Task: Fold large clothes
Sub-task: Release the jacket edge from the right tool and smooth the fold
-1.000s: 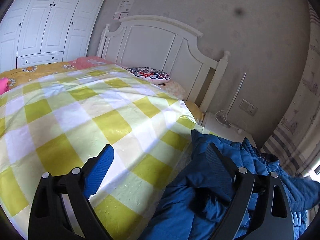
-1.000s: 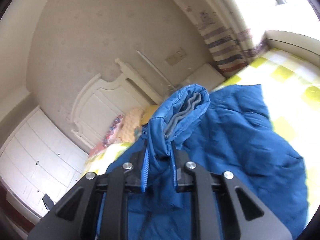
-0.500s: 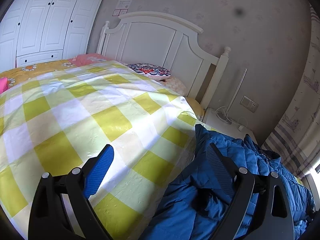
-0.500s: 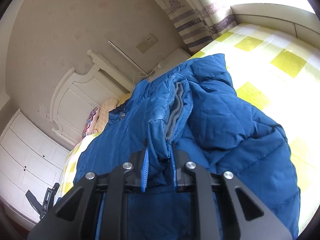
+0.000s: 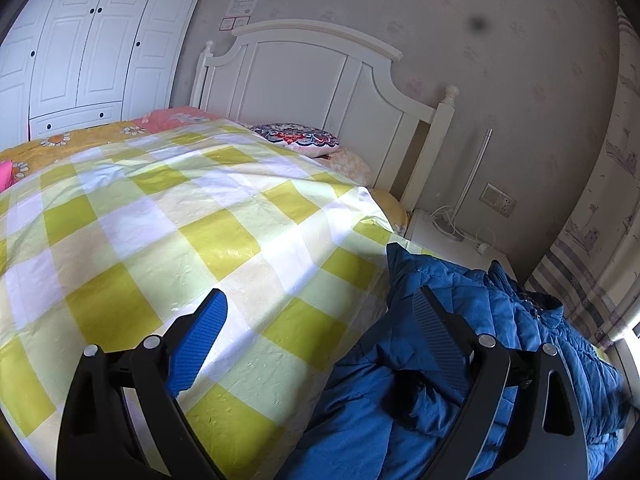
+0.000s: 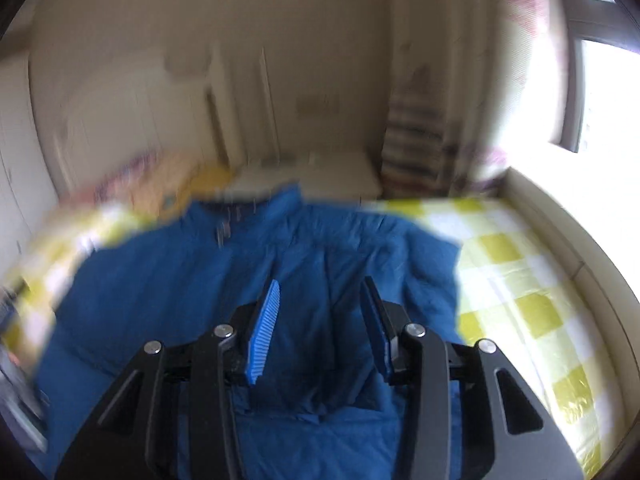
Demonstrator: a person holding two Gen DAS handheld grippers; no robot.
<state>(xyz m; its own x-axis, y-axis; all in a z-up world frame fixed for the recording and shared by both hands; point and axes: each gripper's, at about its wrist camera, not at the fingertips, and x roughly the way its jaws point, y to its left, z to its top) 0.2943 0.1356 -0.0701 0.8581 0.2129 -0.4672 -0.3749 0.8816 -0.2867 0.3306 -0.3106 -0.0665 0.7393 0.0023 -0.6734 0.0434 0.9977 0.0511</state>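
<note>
A blue padded jacket lies spread on the bed's yellow-and-white checked cover. In the right wrist view, which is blurred by motion, my right gripper is open and empty just above the jacket's middle. In the left wrist view the jacket lies bunched at the lower right. My left gripper is wide open and empty; its right finger is over the jacket's edge and its left finger over the bare cover.
A white headboard and a patterned pillow are at the bed's far end. A white nightstand with cables stands beside it. White wardrobes are at the left. A bright window and striped curtain are at the right.
My right gripper has opened and let go of the jacket's cuffed edge, which now lies flat on the bed. The right view swung quickly. The left gripper stayed open and shifted slightly.
</note>
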